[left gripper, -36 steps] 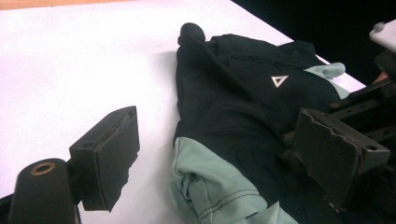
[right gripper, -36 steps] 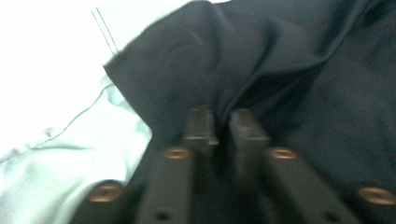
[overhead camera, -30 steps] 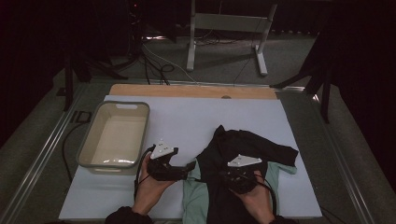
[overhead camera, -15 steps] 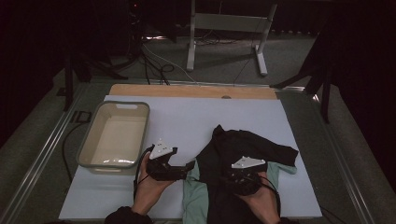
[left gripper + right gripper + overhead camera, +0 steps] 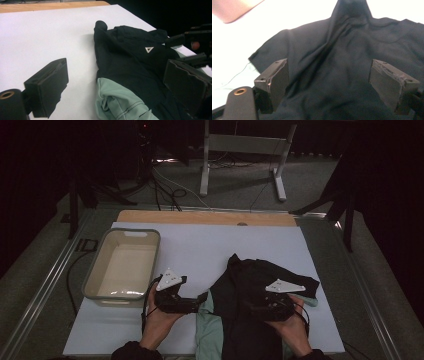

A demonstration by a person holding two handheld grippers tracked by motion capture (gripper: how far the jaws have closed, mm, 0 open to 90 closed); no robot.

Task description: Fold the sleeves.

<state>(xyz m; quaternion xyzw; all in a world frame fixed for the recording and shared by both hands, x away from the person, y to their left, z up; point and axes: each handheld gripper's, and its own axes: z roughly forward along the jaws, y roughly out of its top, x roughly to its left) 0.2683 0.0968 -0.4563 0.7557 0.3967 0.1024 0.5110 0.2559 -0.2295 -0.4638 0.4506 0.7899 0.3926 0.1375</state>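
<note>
On the white table [image 5: 210, 250], near the person's edge, lie two garments: one black garment [image 5: 260, 285] spread crumpled on top, and one pale green garment [image 5: 209, 332] beneath it, showing at the black one's lower left and as a sliver at its right edge. The black garment bears one small white triangle mark [image 5: 149, 49], seen in the left gripper view. To the left stands one beige plastic tub [image 5: 122, 265], well apart from the clothes. Two grippers are in play, one per hand. The left gripper [image 5: 120, 82] sits just beside the left edge of the clothes, its jaws spread wide with nothing between them but the green fabric and black cloth lying below. The right gripper [image 5: 328, 80] hovers over the middle of the black garment, jaws likewise wide apart and gripping nothing. Whether either gripper touches the cloth I cannot tell.
</note>
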